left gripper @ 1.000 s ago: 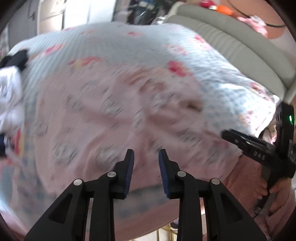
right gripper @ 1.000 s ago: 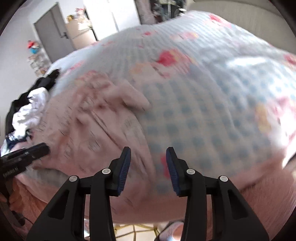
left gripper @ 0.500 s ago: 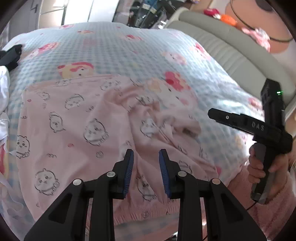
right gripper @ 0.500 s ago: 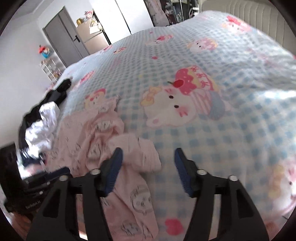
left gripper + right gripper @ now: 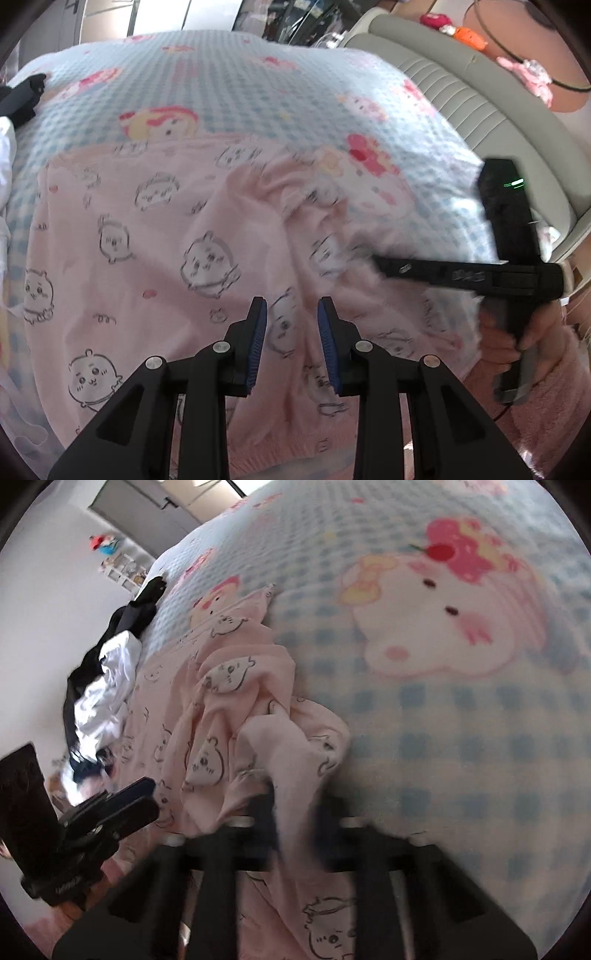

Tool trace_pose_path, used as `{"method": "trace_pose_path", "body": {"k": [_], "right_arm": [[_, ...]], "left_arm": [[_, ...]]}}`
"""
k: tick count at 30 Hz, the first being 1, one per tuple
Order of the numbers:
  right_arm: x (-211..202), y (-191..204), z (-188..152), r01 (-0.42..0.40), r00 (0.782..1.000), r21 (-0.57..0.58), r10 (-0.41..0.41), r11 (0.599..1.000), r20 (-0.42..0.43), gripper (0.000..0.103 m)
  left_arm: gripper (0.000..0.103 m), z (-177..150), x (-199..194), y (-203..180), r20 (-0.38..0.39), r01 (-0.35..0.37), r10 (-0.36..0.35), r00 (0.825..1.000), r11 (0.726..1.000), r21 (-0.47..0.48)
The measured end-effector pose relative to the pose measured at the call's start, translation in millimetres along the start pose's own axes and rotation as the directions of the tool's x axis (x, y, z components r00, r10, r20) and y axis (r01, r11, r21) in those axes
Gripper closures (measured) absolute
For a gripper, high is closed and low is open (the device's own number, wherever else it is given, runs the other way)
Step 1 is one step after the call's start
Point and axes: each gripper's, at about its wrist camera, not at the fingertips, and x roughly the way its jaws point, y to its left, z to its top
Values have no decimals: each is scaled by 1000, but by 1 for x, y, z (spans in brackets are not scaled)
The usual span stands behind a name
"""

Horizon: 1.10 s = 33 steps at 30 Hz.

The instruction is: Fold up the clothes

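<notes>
Since half a second ago, the right gripper has dropped onto the pink garment and its jaws are closing, a bunched fold of cloth between them. Left gripper hovers over the garment's near part, jaws partly apart, holding nothing. Most of the garment lies spread on the checked blanket, its right side rumpled. Risks, as I judge them: the pinch may catch several layers, so lifting drags a twisted lump, or it may snag the blanket beneath.
</notes>
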Motion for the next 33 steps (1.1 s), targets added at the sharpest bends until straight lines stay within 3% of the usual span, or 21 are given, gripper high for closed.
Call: {"method": "trace_pose_path", "body": {"k": [4, 6, 8, 11, 14, 16, 18, 21, 23, 27, 30, 33], "right_arm": [[-38, 20, 11, 183, 977, -108, -169, 977, 127, 97], [-72, 38, 16, 322, 927, -164, -276, 932, 253, 97], [-101, 56, 19, 452, 855, -199, -358, 870, 376, 97], [-129, 77, 16, 568, 757, -205, -408, 797, 510, 97], [-113, 81, 10, 666, 704, -241, -488, 706, 516, 97], [-97, 63, 4, 667, 720, -245, -525, 703, 454, 96], [-89, 32, 0, 620, 766, -188, -535, 762, 357, 96], [-98, -4, -7, 564, 801, -78, -522, 822, 293, 96], [-111, -24, -12, 491, 837, -4, -471, 871, 279, 87], [-125, -43, -18, 220, 923, 118, -246, 968, 297, 66], [-120, -38, -14, 74, 944, 121, -109, 990, 311, 33], [-92, -21, -4, 135, 950, 65, -148, 989, 275, 29]], "left_arm": [[73, -9, 5, 5, -33, 13, -14, 999, 1000, -27], [72, -12, 1, 3, -20, 36, -37, 999, 999, -26], [69, -13, 2, 0, -23, 35, -35, 999, 999, -19], [68, -16, 5, -3, -39, 26, -26, 999, 999, -22], [65, -20, 4, -8, -49, 28, -29, 998, 1000, -9], [62, -24, 7, -9, -80, 9, -8, 997, 1000, 13], [62, -29, 13, -4, -120, -19, 20, 993, 1000, 9], [62, -32, 13, 1, -130, -11, 9, 992, 1000, -14], [62, -30, 12, -2, -126, -10, 8, 992, 1000, -10], [62, -23, -3, -14, -44, 30, -30, 999, 999, 12], [62, -11, -15, -35, 35, 78, -81, 996, 994, 79], [62, 6, 0, -52, 10, 85, -87, 996, 990, 115]]}}
